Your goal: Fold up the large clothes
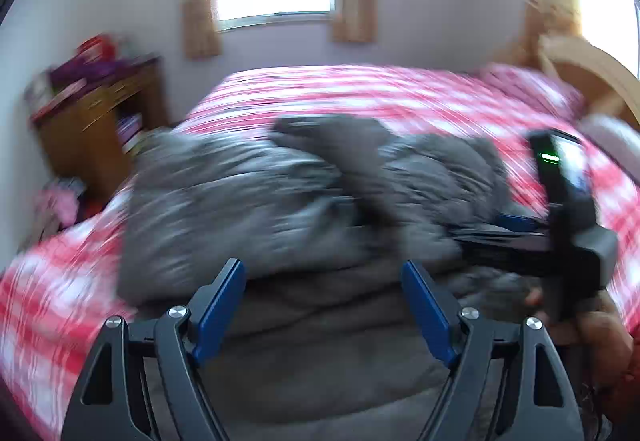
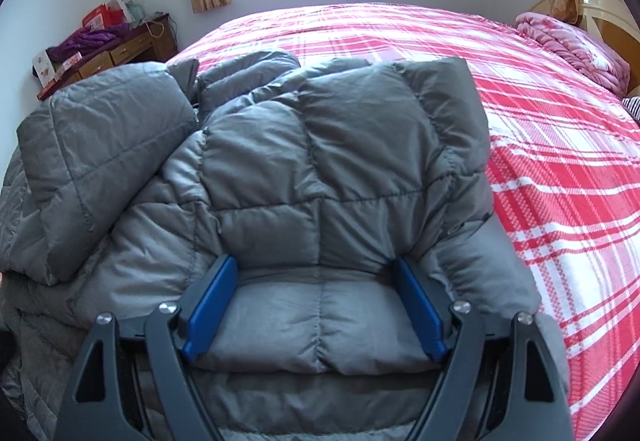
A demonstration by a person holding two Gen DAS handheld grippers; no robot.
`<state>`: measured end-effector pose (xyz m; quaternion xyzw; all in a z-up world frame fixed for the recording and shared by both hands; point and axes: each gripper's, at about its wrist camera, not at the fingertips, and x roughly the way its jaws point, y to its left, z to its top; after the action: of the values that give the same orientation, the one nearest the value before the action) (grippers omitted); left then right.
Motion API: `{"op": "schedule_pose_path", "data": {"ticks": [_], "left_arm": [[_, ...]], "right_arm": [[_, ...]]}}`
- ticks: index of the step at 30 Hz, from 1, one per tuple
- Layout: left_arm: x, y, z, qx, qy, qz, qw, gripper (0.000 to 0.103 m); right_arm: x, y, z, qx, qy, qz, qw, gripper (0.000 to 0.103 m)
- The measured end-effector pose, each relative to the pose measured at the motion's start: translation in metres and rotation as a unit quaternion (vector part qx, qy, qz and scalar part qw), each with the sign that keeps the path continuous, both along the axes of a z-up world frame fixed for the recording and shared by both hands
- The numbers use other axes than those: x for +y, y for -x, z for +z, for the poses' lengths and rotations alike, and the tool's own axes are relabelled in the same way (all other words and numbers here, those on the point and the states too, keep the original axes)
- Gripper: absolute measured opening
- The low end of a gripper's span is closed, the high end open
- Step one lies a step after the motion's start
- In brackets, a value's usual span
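A large grey quilted jacket (image 2: 320, 161) lies bunched on a bed with a red and white plaid cover (image 2: 560, 181). One sleeve or flap (image 2: 100, 145) is folded over at the left. My right gripper (image 2: 313, 263) is open and rests low on the jacket's near edge, with a puffy fold lying between its blue pads (image 2: 208, 313). The left wrist view is blurred; there the jacket (image 1: 260, 201) fills the middle. My left gripper (image 1: 322, 267) is open above the jacket's near part, nothing between its fingers. The right gripper (image 1: 496, 231) shows at the right, in a hand (image 1: 600, 325).
A wooden desk (image 2: 120, 49) with clutter stands against the wall left of the bed. A pink blanket (image 2: 572, 45) is rolled up by the headboard (image 2: 608, 13) at the far right. Bare plaid cover (image 1: 380, 93) stretches beyond and right of the jacket.
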<state>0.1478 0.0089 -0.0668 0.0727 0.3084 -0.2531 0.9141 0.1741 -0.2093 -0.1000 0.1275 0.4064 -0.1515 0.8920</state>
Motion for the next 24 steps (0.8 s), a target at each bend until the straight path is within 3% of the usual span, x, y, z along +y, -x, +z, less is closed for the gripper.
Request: {"op": "schedule_pose_path", "data": {"ticks": [2,5,7,9,11,12,14,15,17,18,19,24], "left_arm": [[0.033,-0.004,0.003,0.002,0.013,0.047,0.9988,0.08],[0.07,-0.016,0.006,0.004,0.01,0.117,0.993,0.08],[0.082,-0.026,0.009,0.007,0.005,0.149,0.9889,0.08],[0.091,-0.03,0.012,0.0,-0.007,0.166,0.9861,0.08],[0.097,-0.031,0.015,-0.005,-0.016,0.173,0.9847,0.08],[0.096,-0.033,0.015,-0.005,-0.017,0.174,0.9845,0.08],[0.097,-0.033,0.017,-0.009,-0.015,0.175,0.9844,0.08],[0.098,-0.032,0.018,-0.01,-0.014,0.174,0.9846,0.08],[0.099,-0.036,0.017,-0.007,-0.015,0.177,0.9841,0.08],[0.099,-0.04,0.016,-0.004,-0.014,0.179,0.9837,0.08],[0.099,-0.043,0.015,0.002,-0.009,0.182,0.9832,0.08],[0.089,-0.056,0.017,0.009,0.013,0.177,0.9842,0.081]], "right_arm": [[0.007,0.005,0.017,-0.014,0.014,0.01,1.0,0.082],[0.026,0.017,0.059,-0.079,0.026,0.033,0.996,0.084],[0.048,0.015,0.091,-0.116,0.039,0.055,0.991,0.103],[0.085,-0.007,0.111,-0.132,0.066,0.093,0.985,0.103],[0.095,-0.016,0.11,-0.127,0.078,0.104,0.983,0.103],[0.117,-0.043,0.099,-0.088,0.134,0.11,0.981,0.103],[0.121,-0.056,0.091,-0.064,0.151,0.107,0.981,0.103],[0.119,-0.066,0.083,-0.048,0.152,0.101,0.982,0.098],[0.105,-0.072,0.071,-0.038,0.128,0.083,0.987,0.072],[0.094,-0.073,0.064,-0.022,0.11,0.068,0.991,0.037],[0.064,-0.064,0.048,0.008,0.05,0.035,0.998,0.009],[0.023,-0.019,0.037,-0.017,-0.059,-0.007,0.998,0.009]]}}
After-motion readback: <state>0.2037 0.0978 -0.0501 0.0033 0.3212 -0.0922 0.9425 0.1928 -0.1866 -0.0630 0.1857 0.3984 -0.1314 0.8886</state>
